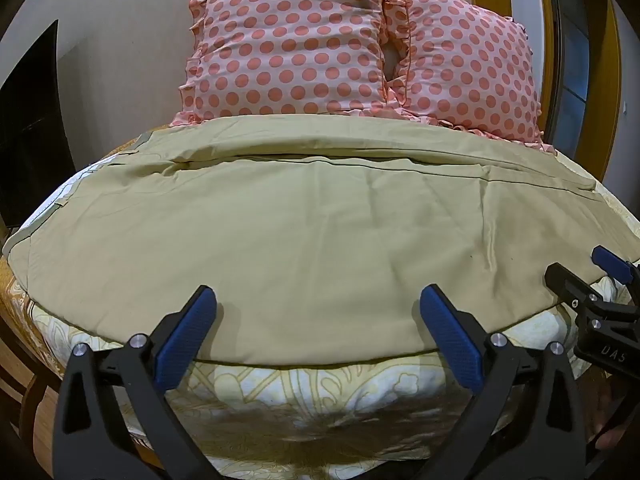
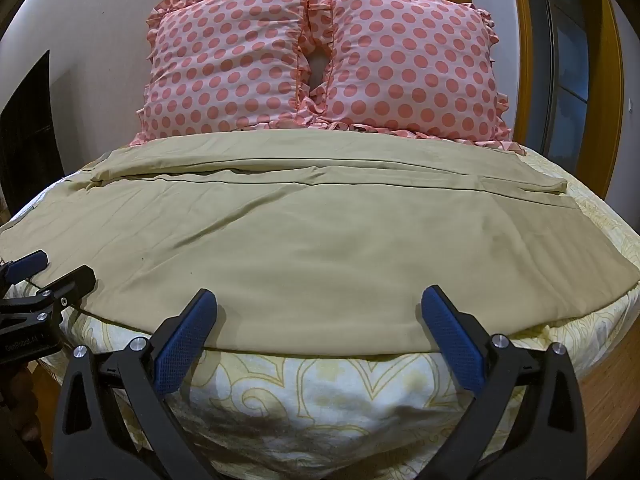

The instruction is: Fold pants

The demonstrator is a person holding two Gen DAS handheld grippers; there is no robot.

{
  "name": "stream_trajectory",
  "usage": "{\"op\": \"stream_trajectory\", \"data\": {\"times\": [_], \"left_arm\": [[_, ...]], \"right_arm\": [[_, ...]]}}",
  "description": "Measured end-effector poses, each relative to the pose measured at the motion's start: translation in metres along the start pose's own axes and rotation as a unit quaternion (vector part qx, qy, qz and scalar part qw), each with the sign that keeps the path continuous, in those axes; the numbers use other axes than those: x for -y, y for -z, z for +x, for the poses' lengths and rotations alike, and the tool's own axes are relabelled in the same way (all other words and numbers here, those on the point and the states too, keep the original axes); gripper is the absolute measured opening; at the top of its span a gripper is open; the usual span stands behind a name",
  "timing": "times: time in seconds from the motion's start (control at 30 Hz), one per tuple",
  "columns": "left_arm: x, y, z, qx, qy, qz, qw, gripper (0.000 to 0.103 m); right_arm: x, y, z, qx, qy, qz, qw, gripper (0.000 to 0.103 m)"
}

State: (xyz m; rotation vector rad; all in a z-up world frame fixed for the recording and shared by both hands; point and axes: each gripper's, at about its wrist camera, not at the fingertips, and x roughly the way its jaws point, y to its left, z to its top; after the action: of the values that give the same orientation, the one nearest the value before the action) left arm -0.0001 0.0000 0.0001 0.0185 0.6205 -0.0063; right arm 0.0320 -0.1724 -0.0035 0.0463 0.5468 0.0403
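Khaki pants [image 1: 312, 232] lie flat across the bed, legs running left to right, one leg folded over the other; they show in the right wrist view [image 2: 304, 240] too. My left gripper [image 1: 318, 300] is open, its blue pads just above the near hem of the pants. My right gripper [image 2: 320, 300] is open in the same way over the near hem, further right. Each gripper shows at the other view's edge: the right one [image 1: 588, 276] and the left one [image 2: 52, 270]. Neither holds any cloth.
The bed has a white and yellow patterned sheet [image 2: 320, 392]. Two pink polka-dot pillows [image 2: 320, 60] lean against the wall behind the pants. A dark cabinet [image 1: 28, 128] stands at the left and a wooden door frame [image 2: 608, 80] at the right.
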Motion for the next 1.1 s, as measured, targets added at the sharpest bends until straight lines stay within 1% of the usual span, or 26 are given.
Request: {"op": "stream_trajectory", "data": {"times": [1.1], "left_arm": [[0.0,0.0,0.0001,-0.001,0.0,0.0,1.0,0.101]], "right_arm": [[-0.0004,-0.0001,0.0012,0.002,0.0,-0.001,1.0,0.102]]}}
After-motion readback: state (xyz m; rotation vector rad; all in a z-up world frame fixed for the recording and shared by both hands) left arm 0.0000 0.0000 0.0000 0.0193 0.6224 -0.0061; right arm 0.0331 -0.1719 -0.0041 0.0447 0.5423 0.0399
